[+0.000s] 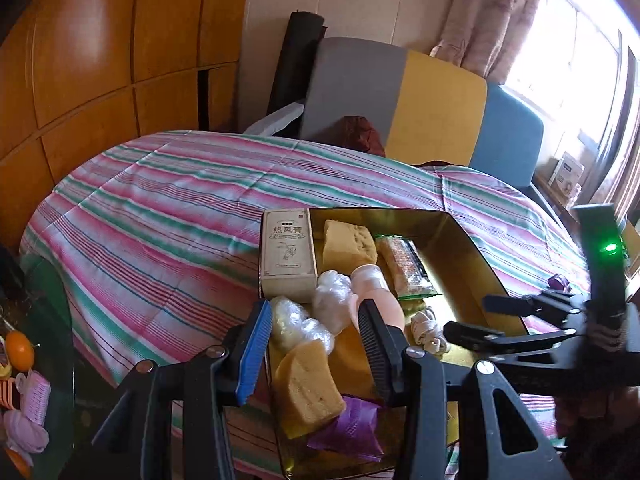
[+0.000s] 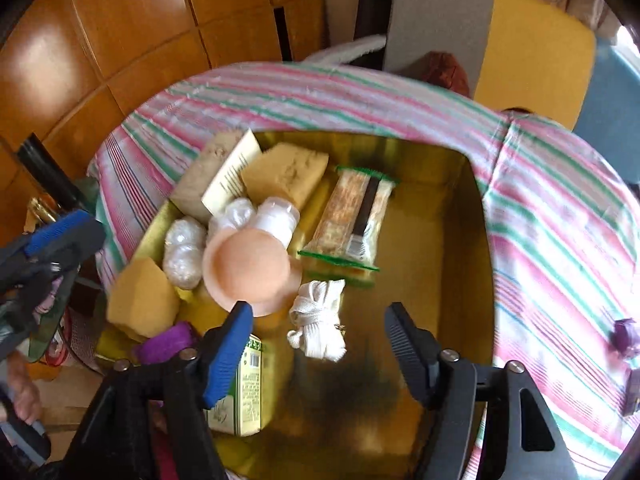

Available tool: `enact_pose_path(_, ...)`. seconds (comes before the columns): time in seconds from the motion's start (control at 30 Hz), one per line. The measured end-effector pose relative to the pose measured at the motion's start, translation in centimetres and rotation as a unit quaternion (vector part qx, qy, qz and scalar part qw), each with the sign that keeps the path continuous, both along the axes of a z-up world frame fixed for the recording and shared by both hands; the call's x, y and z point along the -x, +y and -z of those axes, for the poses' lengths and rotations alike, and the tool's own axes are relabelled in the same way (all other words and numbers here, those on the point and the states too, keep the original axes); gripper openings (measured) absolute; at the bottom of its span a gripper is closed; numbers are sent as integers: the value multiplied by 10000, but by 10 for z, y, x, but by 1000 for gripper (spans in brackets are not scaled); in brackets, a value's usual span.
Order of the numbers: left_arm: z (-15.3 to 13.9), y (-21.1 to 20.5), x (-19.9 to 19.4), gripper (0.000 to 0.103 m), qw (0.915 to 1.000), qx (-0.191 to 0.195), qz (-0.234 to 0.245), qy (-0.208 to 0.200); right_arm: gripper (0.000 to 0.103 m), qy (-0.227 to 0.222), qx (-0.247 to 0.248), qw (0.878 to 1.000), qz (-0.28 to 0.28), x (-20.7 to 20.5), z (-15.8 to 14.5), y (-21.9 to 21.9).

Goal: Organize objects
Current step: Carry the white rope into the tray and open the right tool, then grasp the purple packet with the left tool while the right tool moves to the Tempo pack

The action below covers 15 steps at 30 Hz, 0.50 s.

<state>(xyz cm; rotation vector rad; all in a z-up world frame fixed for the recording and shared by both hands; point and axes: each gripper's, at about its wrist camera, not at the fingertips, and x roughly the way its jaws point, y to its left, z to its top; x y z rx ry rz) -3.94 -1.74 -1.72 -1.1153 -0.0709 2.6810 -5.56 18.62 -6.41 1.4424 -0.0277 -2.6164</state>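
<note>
Right claw (image 2: 318, 354) gapes empty over the gold tray (image 2: 476, 216).
Just beyond its blue pad lies a white cord bundle (image 2: 318, 326), loosely knotted, on the tray floor on the striped bed (image 2: 560, 240). Left claw (image 1: 316, 344), part open, straddles a yellow sponge (image 1: 306, 386); grip unclear.

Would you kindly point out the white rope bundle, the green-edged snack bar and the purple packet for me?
white rope bundle (image 2: 318, 322): right wrist view, on the middle of its coils.
green-edged snack bar (image 2: 352, 220): right wrist view, on the wrapper's clear middle.
purple packet (image 1: 352, 428): left wrist view, on its crinkled face.
</note>
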Motion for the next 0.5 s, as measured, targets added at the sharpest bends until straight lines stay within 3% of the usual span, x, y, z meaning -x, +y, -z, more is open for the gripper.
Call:
enact_pose_path(0.07,-3,3,-3,45,10000,31,65,44,80,114,-13,9999,10,-10,-9,5)
enact_pose_path(0.23,-10,15,-8,45,9996,99,252,124,81,405,-6,9989,226,-33,-31,31)
enact_pose_path(0.5,-19,47,-16,45,9973,264,647,222,86,683,-122,9913,1116,-72,-54,99)
